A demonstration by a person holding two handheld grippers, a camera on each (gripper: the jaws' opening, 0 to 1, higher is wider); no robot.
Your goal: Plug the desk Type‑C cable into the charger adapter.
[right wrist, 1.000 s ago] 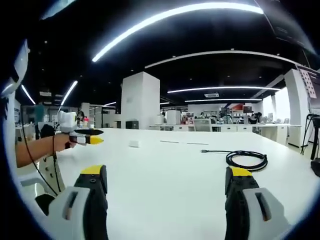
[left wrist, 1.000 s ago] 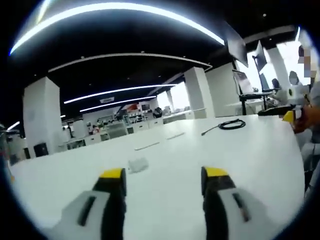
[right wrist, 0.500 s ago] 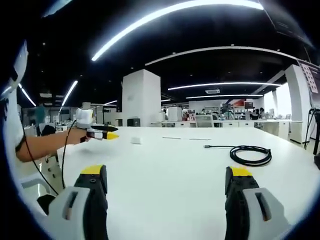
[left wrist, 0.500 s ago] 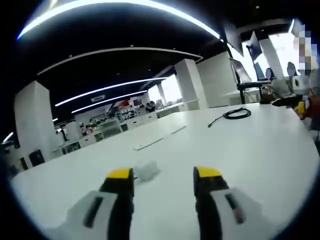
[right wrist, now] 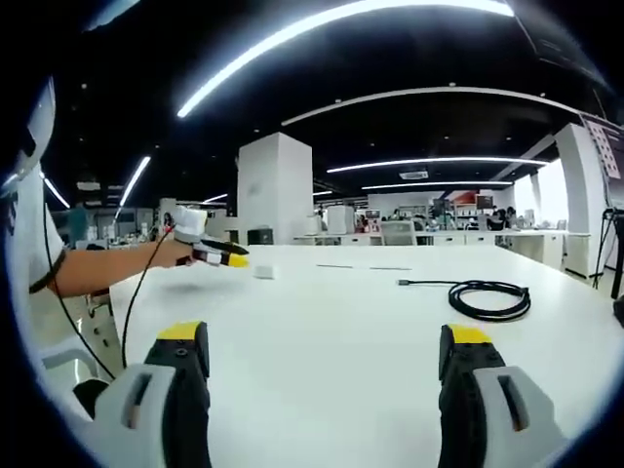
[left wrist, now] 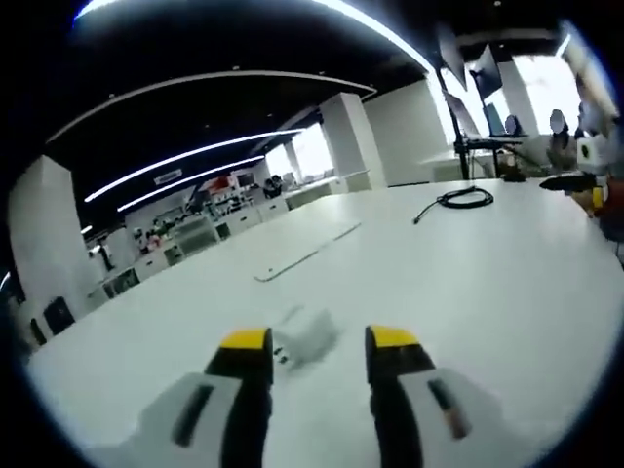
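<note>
Nearing the charger adapter [left wrist: 307, 341], left gripper [left wrist: 317, 341] has advanced (both grippers' fingers apart).

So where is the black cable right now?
The black cable lies coiled on the white table, right of centre in the right gripper view, ahead of the right hand-held gripper.

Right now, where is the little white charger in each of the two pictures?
Left gripper view: the charger lies low in the middle, on the table between the left gripper's yellow jaw tips.
Right gripper view: it is a small white block left of centre, far across the table, just ahead of the left gripper.
Shared landmark: the coiled black cable on the white table.
</note>
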